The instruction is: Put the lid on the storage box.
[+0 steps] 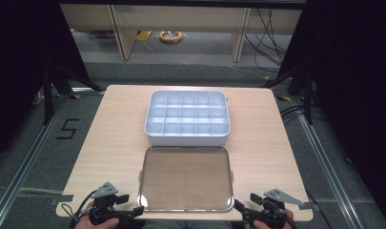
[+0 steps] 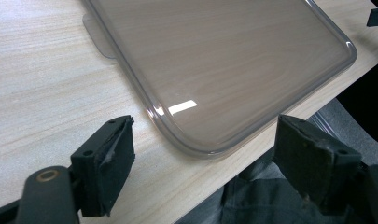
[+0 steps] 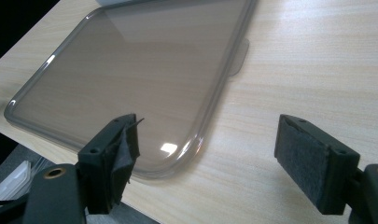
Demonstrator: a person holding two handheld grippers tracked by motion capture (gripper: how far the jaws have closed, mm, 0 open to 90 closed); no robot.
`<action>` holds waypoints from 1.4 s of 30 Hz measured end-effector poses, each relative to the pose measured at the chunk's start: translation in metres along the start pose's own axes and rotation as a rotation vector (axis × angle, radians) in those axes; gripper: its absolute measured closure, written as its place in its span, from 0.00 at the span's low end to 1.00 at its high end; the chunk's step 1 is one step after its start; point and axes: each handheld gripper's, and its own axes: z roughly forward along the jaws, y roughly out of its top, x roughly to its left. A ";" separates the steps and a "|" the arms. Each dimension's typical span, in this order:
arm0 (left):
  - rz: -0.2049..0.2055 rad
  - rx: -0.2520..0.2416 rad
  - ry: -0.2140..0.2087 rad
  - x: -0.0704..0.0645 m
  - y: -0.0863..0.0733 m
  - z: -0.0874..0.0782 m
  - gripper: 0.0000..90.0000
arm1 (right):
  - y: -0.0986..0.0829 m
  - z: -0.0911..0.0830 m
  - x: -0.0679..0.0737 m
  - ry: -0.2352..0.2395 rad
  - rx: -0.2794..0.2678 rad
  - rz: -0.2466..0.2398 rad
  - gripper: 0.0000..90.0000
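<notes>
We see the clear lid lying flat at the counter's near edge, just before the white compartment box. Left gripper and right gripper flank its near corners, jaws spread wide, holding nothing.

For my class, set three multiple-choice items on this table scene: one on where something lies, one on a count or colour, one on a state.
1. Where does the clear lid lie?
A. On the box
B. On the table, nearer the person than the box
C. On the floor

2. How many rows of compartments has the white box?
A. One
B. Three
C. Six

3. How do the left gripper and right gripper stand?
A. Both open
B. Both shut
C. One shut

Answers: B, bare wood shows through it; B, three rows show; A, jaws stand wide apart.
</notes>
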 end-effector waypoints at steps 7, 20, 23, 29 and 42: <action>-0.001 0.000 0.001 0.000 0.000 0.000 0.22 | 0.000 0.001 0.001 0.016 0.009 0.031 0.26; -0.038 -0.009 -0.011 0.003 0.001 0.004 0.18 | 0.000 0.004 -0.002 0.058 -0.019 0.039 0.25; -0.042 -0.012 -0.004 0.003 0.003 0.006 0.17 | 0.001 0.005 0.003 0.066 -0.010 0.084 0.25; -0.055 -0.010 0.006 0.000 0.008 0.013 0.17 | 0.004 0.012 0.004 0.097 -0.011 0.086 0.27; -0.050 0.022 0.043 0.007 0.024 0.028 0.28 | 0.013 0.032 -0.001 0.068 0.002 0.083 0.38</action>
